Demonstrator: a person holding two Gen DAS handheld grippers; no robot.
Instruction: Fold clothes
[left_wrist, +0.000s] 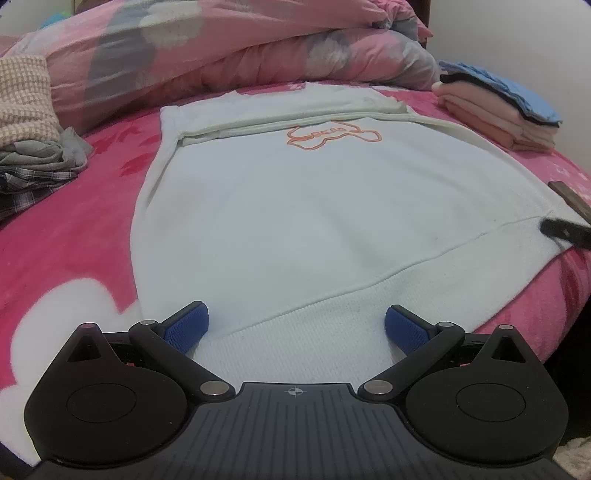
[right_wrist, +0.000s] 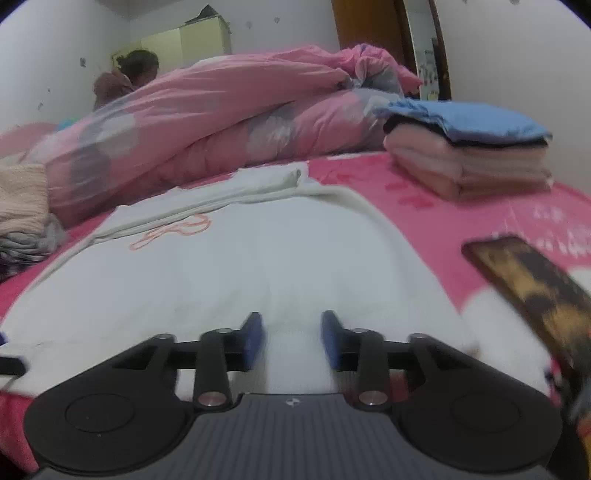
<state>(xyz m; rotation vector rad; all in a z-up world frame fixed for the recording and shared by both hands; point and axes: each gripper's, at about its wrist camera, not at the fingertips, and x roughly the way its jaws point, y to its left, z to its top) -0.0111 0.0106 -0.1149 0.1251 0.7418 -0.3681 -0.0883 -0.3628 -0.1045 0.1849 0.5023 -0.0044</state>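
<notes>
One white sweatshirt (left_wrist: 295, 206) lies flat on the bed (left_wrist: 66, 251), hem toward the cameras, its sleeves folded across the chest just above an orange outline print (left_wrist: 332, 138). In the left wrist view it fills the middle of the frame, the ribbed hem at 6 o'clock.

The left gripper (left_wrist: 295, 328) hangs over that hem with its two blue-padded fingers (left_wrist: 186, 326) spread wide and nothing between them. The right gripper (right_wrist: 291, 339) sits over the hem's other corner; its fingers (right_wrist: 253, 339) stand closer together but parted, with white cloth showing in the gap, not pinched. The right view is blurred, so whether the pads touch the fabric cannot be told.

No box or basket shows; the clothes sit in two piles. At 2 o'clock in the left view is one neat folded stack (left_wrist: 498, 110): several pink layers, a thin dark one, a blue piece on top. At 9 o'clock is one loose heap (left_wrist: 33, 147), a beige knit over grey and plaid cloth. One rumpled pink quilt (left_wrist: 221, 55) runs across 12 o'clock, beyond the sweatshirt's collar.

At 3 o'clock in the right view one dark, yellow-mottled flat object (right_wrist: 535, 288) rests on the bed just beside the sweatshirt. One person (right_wrist: 125, 79) appears far back at 10 o'clock.
</notes>
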